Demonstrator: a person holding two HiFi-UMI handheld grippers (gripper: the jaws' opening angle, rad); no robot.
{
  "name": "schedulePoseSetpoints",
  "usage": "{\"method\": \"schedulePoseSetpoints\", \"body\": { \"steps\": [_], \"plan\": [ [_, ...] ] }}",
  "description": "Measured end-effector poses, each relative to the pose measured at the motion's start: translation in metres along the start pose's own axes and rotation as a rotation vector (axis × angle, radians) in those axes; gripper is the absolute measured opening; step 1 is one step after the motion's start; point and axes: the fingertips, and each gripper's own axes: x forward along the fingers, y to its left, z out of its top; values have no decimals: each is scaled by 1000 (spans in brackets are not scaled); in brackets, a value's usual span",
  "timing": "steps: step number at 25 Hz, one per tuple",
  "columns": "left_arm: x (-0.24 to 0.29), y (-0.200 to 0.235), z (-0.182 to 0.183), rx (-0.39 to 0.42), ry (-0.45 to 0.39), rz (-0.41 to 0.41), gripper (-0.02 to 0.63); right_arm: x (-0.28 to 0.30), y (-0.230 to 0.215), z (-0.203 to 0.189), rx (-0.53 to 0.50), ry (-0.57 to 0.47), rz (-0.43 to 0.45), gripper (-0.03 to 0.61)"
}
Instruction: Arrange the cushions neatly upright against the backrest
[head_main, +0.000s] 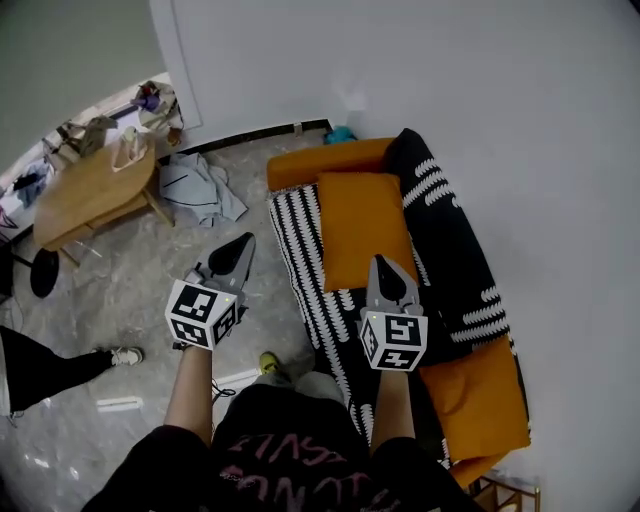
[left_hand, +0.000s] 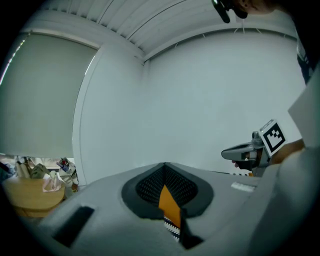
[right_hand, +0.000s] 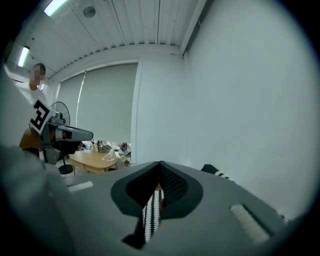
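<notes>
orange cushion: lies flat on the sofa seat, not upright; its long side runs 12 to 6 o'clock.
black patterned piece: at 3 o'clock of the orange cushion, along the backrest side; cushion or blanket, cannot tell.
orange block: at 5 o'clock on the sofa; cushion or sofa arm, cannot tell; the frame edge is close.
striped throw: covers the seat under the orange cushion.
right claw: pressed together, pinching nothing; over the throw at the cushion's 6 o'clock edge; contact with the cushion cannot be told.
left claw: pressed together, empty; over the floor at 9 o'clock of the sofa, well apart from the cushions.
desk: wooden, at 10 o'clock, carrying small clutter too small to name.
clothes: a heap on the floor between desk and sofa.
shoe: another person's foot and dark leg at 8 o'clock, cut off by the frame.
in the way: nothing lies between the claws and the orange cushion.
gripper views: mostly wall; only slivers of orange and stripes show past the closed tips.
</notes>
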Motion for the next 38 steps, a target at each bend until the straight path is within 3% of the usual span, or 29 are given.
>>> {"method": "schedulePoseSetpoints", "body": {
  "steps": [10,17,26,31,38],
  "plan": [
    [49,64,6,16,15,-45,2,53,-29,2,54,24,-126,9],
    [136,89,-12,33,83,-135,2,115,-64,-20,130,48,-213,10],
    [309,60,-10,210,242,-369,2,159,-172,-80,354,100,-428,11],
    [385,15,-18,291,313,-510,2,133,-219,-108,450,126,-573,12],
    [474,-39,-61,421,421,-680,24,107,-252,-173,575,186,-698,49]
  ]
}}
